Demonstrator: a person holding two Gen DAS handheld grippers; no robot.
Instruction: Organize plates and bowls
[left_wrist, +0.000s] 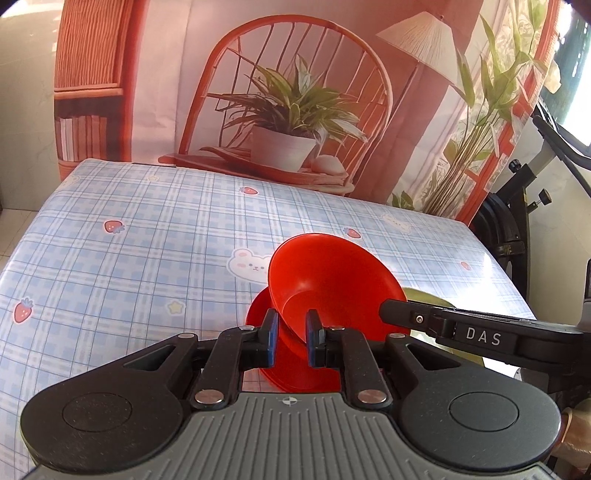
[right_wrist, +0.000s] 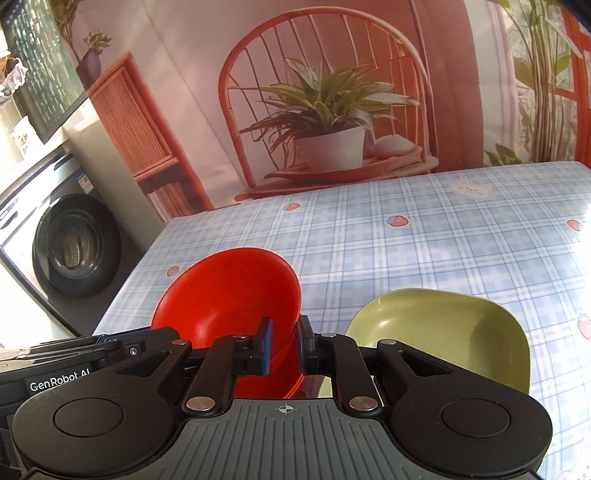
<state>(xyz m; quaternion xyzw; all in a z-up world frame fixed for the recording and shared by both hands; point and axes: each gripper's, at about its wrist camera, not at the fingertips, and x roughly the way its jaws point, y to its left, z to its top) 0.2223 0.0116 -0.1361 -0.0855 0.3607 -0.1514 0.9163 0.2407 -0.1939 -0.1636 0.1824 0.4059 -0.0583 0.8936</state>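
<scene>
A red bowl (left_wrist: 332, 277) hangs tilted over the table, its opening turned toward the cameras. My left gripper (left_wrist: 292, 341) is shut on its near rim. From the right, my right gripper (left_wrist: 386, 314) reaches the bowl's right rim. In the right wrist view the same red bowl (right_wrist: 229, 295) has its rim clamped between the pads of my right gripper (right_wrist: 284, 345), which is shut; my left gripper (right_wrist: 122, 347) comes in at the bowl's lower left. A red plate (left_wrist: 291, 373) lies directly beneath the bowl. A green plate (right_wrist: 443, 332) rests on the cloth to the right.
The table wears a blue plaid cloth (left_wrist: 129, 258) with strawberries and bears. A printed backdrop (left_wrist: 295, 92) hangs behind its far edge. A washing machine (right_wrist: 70, 243) stands left of the table, and black equipment (left_wrist: 509, 229) stands off its right side.
</scene>
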